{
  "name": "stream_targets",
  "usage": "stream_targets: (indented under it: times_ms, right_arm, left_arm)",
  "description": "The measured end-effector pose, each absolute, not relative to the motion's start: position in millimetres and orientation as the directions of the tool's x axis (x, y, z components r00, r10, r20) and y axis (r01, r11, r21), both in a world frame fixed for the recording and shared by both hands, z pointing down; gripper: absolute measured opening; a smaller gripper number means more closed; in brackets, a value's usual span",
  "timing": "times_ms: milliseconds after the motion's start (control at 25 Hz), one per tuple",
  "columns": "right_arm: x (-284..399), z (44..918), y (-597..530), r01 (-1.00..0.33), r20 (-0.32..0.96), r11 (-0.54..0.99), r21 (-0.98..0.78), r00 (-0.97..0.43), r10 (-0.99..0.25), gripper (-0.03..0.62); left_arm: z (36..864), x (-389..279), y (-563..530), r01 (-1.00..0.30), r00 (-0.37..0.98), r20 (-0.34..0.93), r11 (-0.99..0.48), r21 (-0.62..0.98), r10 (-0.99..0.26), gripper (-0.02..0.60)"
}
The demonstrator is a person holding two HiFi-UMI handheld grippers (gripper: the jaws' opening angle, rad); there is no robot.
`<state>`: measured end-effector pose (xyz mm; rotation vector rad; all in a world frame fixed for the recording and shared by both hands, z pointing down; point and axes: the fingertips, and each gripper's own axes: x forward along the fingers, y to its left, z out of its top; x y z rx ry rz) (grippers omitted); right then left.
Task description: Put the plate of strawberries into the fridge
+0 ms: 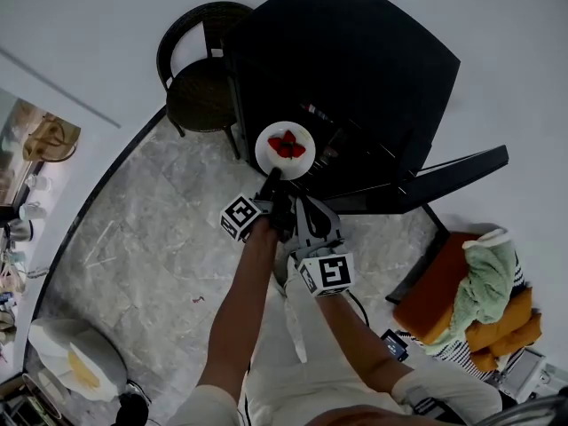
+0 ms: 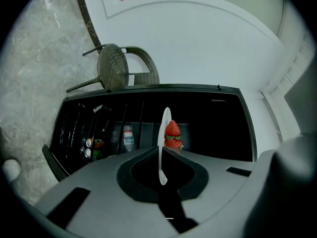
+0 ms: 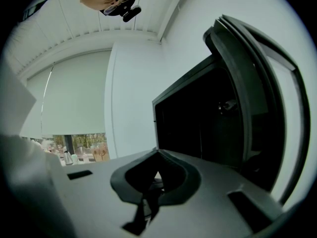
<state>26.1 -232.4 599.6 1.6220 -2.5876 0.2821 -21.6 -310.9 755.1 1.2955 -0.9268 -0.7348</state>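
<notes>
A white plate (image 1: 285,149) with red strawberries (image 1: 287,145) hangs at the open front of the black fridge (image 1: 355,69), seen from above. My left gripper (image 1: 272,177) is shut on the plate's near rim. In the left gripper view the plate (image 2: 162,148) shows edge-on between the jaws, with the strawberries (image 2: 172,133) on its right side and the dark fridge shelves (image 2: 124,128) behind it. My right gripper (image 1: 293,209) stays just behind the left one, shut and holding nothing. In its own view the right gripper (image 3: 157,156) faces the fridge opening (image 3: 198,118) and the swung-out door (image 3: 257,98).
The fridge door (image 1: 444,180) stands open to the right. Bottles and cans (image 2: 128,137) sit on the fridge shelves. A wicker chair (image 1: 200,82) stands left of the fridge. A pile of orange cushions and cloth (image 1: 470,300) lies at the right, and a white object (image 1: 71,353) sits on the floor at lower left.
</notes>
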Motion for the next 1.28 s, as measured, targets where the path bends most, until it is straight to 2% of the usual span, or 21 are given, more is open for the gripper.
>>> stream_targets:
  times_ms: [1280]
  right_arm:
    - [27.5, 601.1, -240.0, -0.896, 0.165, 0.428, -0.120, -0.443, -0.881, 0.011]
  left_arm:
    - [794.8, 15.9, -345.6, -0.100, 0.539, 0.206, 0.181, 0.978, -0.816, 0.011]
